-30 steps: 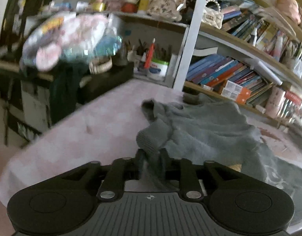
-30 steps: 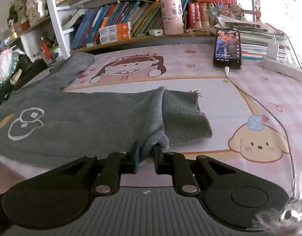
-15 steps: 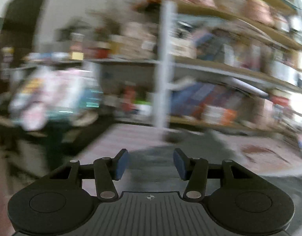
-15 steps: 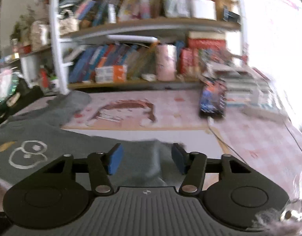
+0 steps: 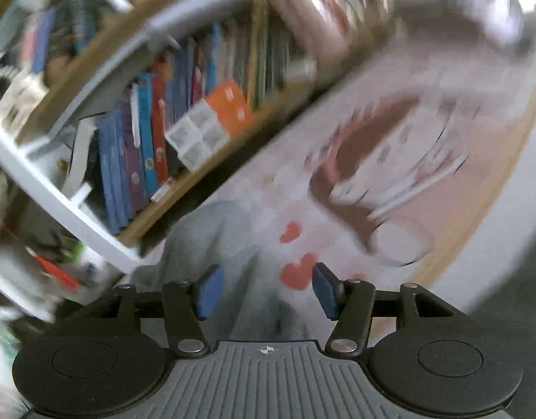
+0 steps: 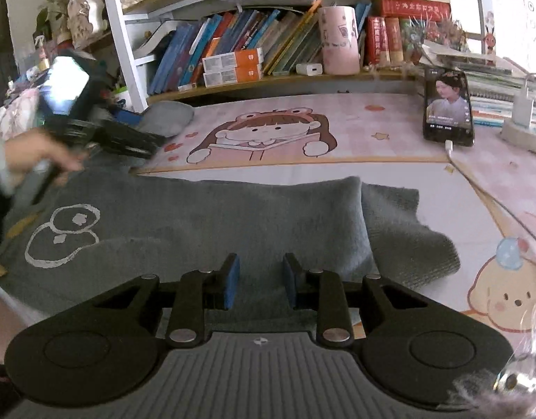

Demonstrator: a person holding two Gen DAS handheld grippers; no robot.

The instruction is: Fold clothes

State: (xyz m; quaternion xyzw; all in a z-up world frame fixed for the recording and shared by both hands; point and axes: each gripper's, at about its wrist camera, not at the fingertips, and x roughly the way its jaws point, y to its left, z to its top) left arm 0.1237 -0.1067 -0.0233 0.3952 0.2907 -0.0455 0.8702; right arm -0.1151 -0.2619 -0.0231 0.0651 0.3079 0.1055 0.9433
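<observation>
Right wrist view: grey knitted sweater lay sleeve-folded; right gripper closing, nothing pinched; left gripper opening, empty, near far sleeve — next, grasp it.

Left hand-held gripper rolled, jaws opening, empty; right hand-held gripper jaws closing, empty

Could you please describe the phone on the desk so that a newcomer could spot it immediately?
Start at the bookshelf behind the pink desk mat. At the mat's far right corner, the phone leans upright against stacked books. Only it has a lit screen and a white cable plugged in below.
</observation>
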